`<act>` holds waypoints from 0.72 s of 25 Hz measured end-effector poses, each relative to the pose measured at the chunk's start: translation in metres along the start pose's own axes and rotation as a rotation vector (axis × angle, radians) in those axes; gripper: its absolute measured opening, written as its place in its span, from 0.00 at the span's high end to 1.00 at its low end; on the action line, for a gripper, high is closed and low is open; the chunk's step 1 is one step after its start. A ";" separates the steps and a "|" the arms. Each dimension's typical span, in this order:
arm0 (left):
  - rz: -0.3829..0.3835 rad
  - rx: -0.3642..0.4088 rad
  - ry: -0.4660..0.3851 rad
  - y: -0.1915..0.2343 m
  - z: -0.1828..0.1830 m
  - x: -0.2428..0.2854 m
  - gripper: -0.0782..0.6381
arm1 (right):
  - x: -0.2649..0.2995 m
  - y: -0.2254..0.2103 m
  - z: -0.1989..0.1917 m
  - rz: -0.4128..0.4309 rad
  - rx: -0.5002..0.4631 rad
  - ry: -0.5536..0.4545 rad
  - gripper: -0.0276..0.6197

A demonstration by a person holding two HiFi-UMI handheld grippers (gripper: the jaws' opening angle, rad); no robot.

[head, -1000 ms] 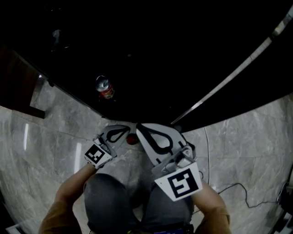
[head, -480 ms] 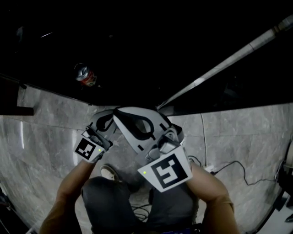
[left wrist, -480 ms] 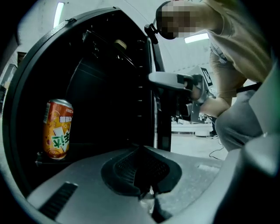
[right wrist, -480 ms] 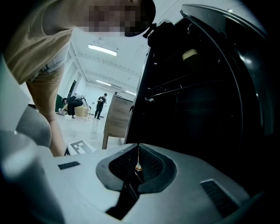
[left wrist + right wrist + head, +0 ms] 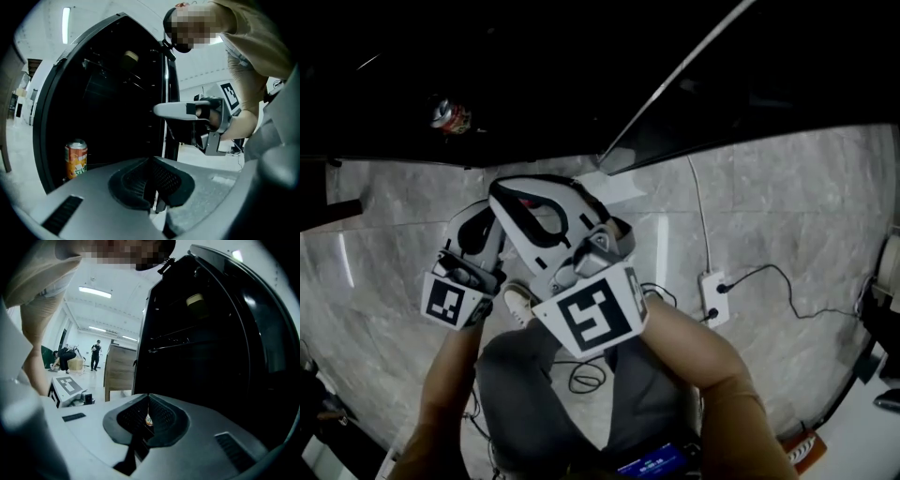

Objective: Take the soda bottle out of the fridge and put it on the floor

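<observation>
Both the left gripper [image 5: 151,183] and right gripper [image 5: 148,416] are closed and empty, held before the open fridge [image 5: 108,93], probably readying a reach; the soda can [image 5: 76,158] stands on its bottom shelf

Soda can [image 5: 76,159] is standing in fridge [image 5: 108,93], btm shelf, near its front-left corner. L gripper [image 5: 481,217] & R gripper [image 5: 508,187] are hanging side by side over floor [image 5: 787,197], in front of fridge opening. Socket block [image 5: 712,286] is lying on floor, right of R gripper.
</observation>
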State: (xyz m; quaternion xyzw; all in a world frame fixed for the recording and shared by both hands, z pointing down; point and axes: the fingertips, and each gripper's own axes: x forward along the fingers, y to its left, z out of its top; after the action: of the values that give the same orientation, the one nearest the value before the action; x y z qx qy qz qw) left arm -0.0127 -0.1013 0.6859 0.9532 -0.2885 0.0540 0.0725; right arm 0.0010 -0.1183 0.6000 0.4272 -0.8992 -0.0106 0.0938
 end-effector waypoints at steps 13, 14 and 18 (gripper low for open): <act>0.031 0.035 0.054 -0.033 0.151 -0.053 0.89 | -0.060 -0.015 0.113 -0.046 0.010 0.120 0.95; 0.028 0.039 0.059 -0.037 0.159 -0.054 0.89 | -0.067 -0.019 0.119 -0.054 0.013 0.132 0.95; 0.027 0.019 0.075 -0.052 0.185 -0.060 0.89 | -0.087 -0.022 0.147 -0.064 0.020 0.159 0.95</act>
State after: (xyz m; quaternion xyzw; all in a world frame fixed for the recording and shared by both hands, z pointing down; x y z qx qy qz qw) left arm -0.0223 -0.0569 0.4893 0.9471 -0.2981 0.0933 0.0733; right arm 0.0454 -0.0746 0.4398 0.4560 -0.8749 0.0297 0.1603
